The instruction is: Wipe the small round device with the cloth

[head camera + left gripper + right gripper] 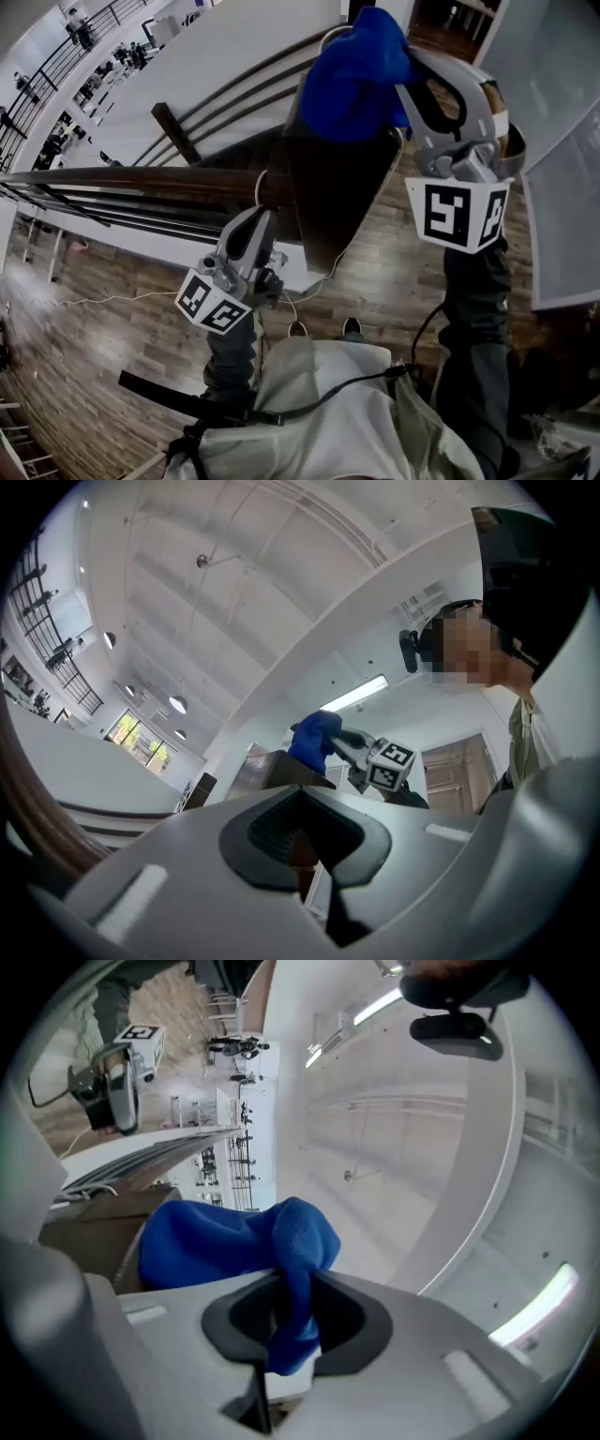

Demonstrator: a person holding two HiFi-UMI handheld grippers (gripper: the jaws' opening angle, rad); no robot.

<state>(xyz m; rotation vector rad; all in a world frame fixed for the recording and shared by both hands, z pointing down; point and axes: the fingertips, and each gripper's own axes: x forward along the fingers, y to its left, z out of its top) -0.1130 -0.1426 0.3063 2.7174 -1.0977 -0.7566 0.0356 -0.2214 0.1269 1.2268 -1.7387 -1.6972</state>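
while no view shows the small round device outright, the likeliest place for it, as a guess, is under the blue cloth, which is bunched over the top edge of a dark brown stand beside the wooden handrail. the right gripper has its jaws clamped on a fold of that cloth; its own view shows the fold pinched between the dark pads, with the rest of the cloth billowing out ahead of them toward the stand. so, if the guess is right, the device lies straight ahead of the right gripper, with only the cloth between them. the wipe would then turn on pressing the cloth along the jaws' own line and rubbing across the stand's top. a round thing has no long axis to favour, so i judge any stroke direction would serve. the left gripper hangs lower and to the left, by the handrail and well apart from the cloth. its jaws are drawn together, with nothing that i can make out between them. the right arm is plainly the nearer one. the left gripper would have to rise and cross to steady anything.
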